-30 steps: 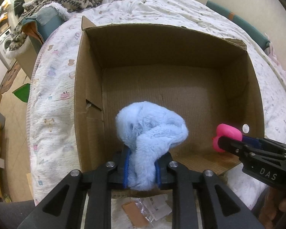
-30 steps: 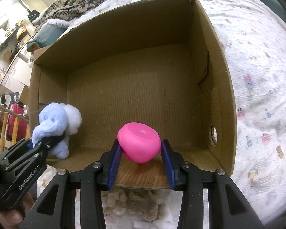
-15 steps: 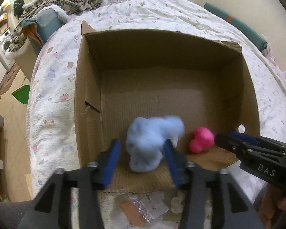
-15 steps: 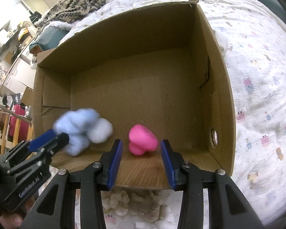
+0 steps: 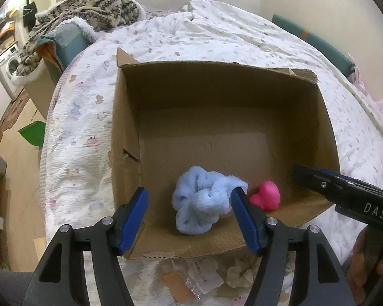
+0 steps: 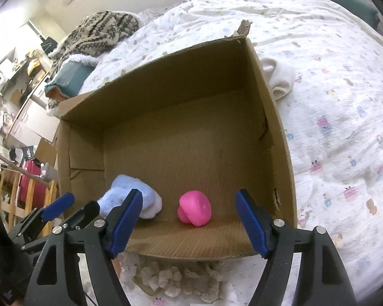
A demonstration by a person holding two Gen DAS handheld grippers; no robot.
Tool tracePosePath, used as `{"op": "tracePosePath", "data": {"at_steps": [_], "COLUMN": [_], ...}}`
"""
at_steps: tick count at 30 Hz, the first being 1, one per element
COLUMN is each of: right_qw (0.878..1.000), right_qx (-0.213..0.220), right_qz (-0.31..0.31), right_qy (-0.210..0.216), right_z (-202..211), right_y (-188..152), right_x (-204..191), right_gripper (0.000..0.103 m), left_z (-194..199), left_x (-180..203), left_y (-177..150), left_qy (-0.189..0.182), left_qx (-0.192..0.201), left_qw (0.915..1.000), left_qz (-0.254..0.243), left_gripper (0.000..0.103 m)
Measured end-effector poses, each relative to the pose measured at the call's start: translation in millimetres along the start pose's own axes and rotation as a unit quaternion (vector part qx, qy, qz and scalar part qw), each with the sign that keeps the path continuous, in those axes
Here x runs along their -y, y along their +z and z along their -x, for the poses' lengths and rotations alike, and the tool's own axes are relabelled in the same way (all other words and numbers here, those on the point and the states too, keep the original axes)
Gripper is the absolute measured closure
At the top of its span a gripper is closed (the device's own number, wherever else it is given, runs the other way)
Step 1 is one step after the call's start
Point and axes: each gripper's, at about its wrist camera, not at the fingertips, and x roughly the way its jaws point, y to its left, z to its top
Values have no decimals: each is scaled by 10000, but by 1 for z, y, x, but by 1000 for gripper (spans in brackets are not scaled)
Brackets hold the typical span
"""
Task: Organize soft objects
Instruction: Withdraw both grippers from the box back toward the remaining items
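An open cardboard box (image 5: 126,137) (image 6: 278,137) lies on the bed. A fluffy light blue soft object (image 5: 204,204) (image 6: 143,199) rests on the box floor near the front edge. A pink soft toy (image 5: 266,197) (image 6: 195,207) sits just to its right. My left gripper (image 5: 192,219) is open and empty, its blue pads wide apart above the box's front edge. My right gripper (image 6: 189,219) is open and empty too, held over the front edge; it also shows in the left wrist view (image 5: 344,193).
A cream crocheted item (image 6: 176,278) (image 5: 240,272) and plastic-wrapped packets (image 5: 201,278) lie on the bed in front of the box. A white cloth (image 6: 280,76) lies beside the box's right wall. A patterned blanket (image 5: 89,10) is piled at the far left.
Both grippers opened and let go: the blue soft object and the pink toy dropped onto the box floor. Both grippers then drew back and up, jaws wider.
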Motion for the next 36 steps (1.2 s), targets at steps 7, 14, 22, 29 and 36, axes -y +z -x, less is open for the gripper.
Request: {"op": "tracePosePath", "data": {"at_steps": [7,14,22,29,36], "right_qw": [9999,9998,9995,9995,9995], "right_qx": [116,192,305,305,207], "right_qz": [-11,-50,41,-59,-219], "right_qy": [9,43,29,-19,4], "right_z": [10,23,42,50,54], "right_y": [-1,-6,-18,-32,-51], "right_x": [-1,2,-1,4,11], "right_gripper": [23,23,23,23,23], "left_z": [12,29,46,57,56], "left_x": [-5,-10,-22,-28,-42], "left_y": [-2,-9,-22,-39,-59], "left_qy": [55,146,292,340,288], "left_qx": [122,232,298,286,-33], "left_qw": [9999,9996,9989,9985,9972], "left_qz": [79,116,216,317,684], "left_gripper": [39,39,39,39,39]}}
